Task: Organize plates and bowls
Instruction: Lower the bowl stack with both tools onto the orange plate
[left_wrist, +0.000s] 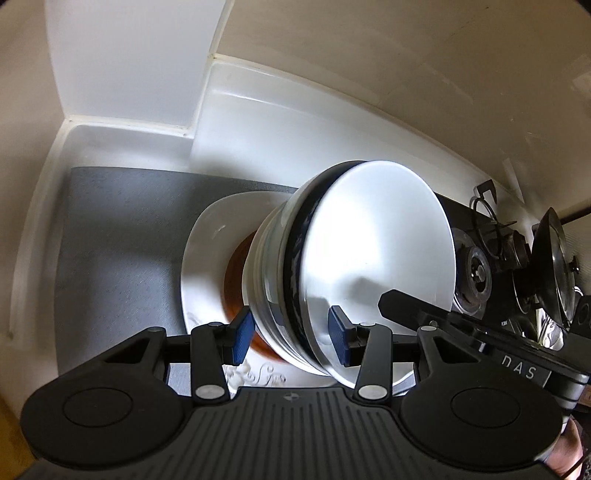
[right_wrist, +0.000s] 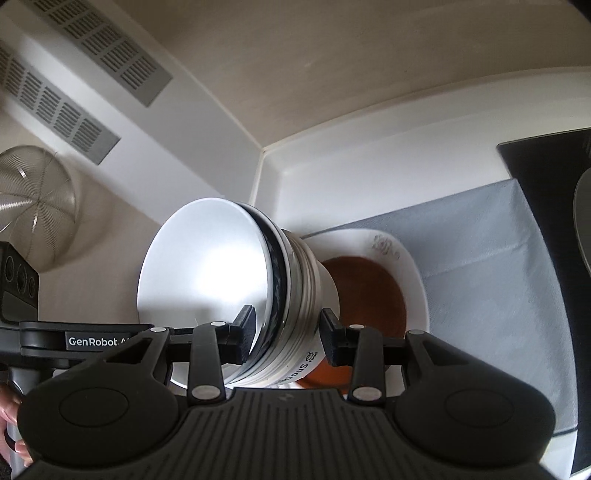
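Both my claws clamp the bowl stack (left_wrist: 343, 273): left claw (left_wrist: 291, 334), right claw (right_wrist: 288, 334); risk: stack slips w/ uneven pull, smashing onto plate (left_wrist: 207, 236) below.

**Counting the dishes here**

One stack of bowls (left_wrist: 354, 266) is sitting between the fingers, exact bowl count hard to tell. One white plate (left_wrist: 207, 251) is lying beyond them, with one brown dish (right_wrist: 369, 291) on it, and one grey mat (left_wrist: 122, 229) is lying underneath.
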